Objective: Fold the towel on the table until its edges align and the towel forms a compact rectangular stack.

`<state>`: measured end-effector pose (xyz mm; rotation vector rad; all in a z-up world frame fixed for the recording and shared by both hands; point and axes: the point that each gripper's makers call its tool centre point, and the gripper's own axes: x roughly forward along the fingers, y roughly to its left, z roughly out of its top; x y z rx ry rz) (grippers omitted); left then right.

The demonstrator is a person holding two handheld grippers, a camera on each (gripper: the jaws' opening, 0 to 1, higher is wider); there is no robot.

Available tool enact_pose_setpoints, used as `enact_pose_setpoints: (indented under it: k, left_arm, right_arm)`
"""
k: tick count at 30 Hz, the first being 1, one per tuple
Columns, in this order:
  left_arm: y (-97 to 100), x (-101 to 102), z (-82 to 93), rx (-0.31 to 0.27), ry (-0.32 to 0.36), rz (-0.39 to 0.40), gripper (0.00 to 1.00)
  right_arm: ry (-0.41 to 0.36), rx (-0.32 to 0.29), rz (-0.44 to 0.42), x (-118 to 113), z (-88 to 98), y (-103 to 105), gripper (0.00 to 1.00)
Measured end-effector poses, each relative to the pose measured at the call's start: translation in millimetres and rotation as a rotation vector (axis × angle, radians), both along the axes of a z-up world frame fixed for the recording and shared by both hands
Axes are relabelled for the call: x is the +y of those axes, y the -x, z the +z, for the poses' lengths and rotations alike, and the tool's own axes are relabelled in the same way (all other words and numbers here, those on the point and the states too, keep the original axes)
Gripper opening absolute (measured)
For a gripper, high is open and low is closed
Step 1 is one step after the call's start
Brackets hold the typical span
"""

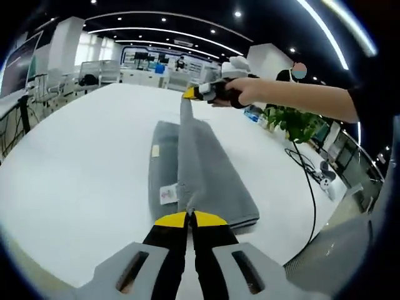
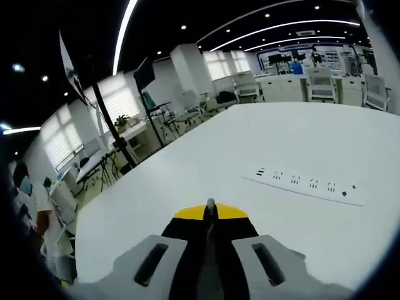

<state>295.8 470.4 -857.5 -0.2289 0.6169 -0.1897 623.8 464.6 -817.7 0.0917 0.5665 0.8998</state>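
In the left gripper view, the left gripper [image 1: 190, 215] rises from the bottom, its yellow-tipped jaws closed together on the near end of a raised fold of the grey towel [image 1: 206, 175]. The towel lies on the white counter [image 1: 75, 175], its long axis running away from the camera toward the far edge, a white label on its near left part. A taut ridge of cloth runs up along that axis to the right gripper [image 1: 189, 94], held by a hand [image 1: 247, 92] on an arm reaching in level from the right; its jaws pinch the far end of the ridge. In the right gripper view, the right gripper [image 2: 210, 209] has its jaws closed, a sliver of grey between the tips. Beyond it a white power strip [image 2: 306, 184] lies on the counter [image 2: 187, 187], toward the right.
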Motion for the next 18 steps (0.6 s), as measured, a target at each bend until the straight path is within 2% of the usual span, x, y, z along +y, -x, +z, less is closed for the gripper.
enact_pose_setpoints:
  k: [11,18]
  left_arm:
    - [6.3,12,-26.2,0.119,0.03,-0.033,0.02]
    - [6.3,17,-34.7,0.126,0.041,-0.05,0.01]
  right_arm:
    - [0.04,-0.001,0.031,25,-26.7,-1,0.01]
    - [0.07,0.0,0.043,32,-45.1,-2,0.01]
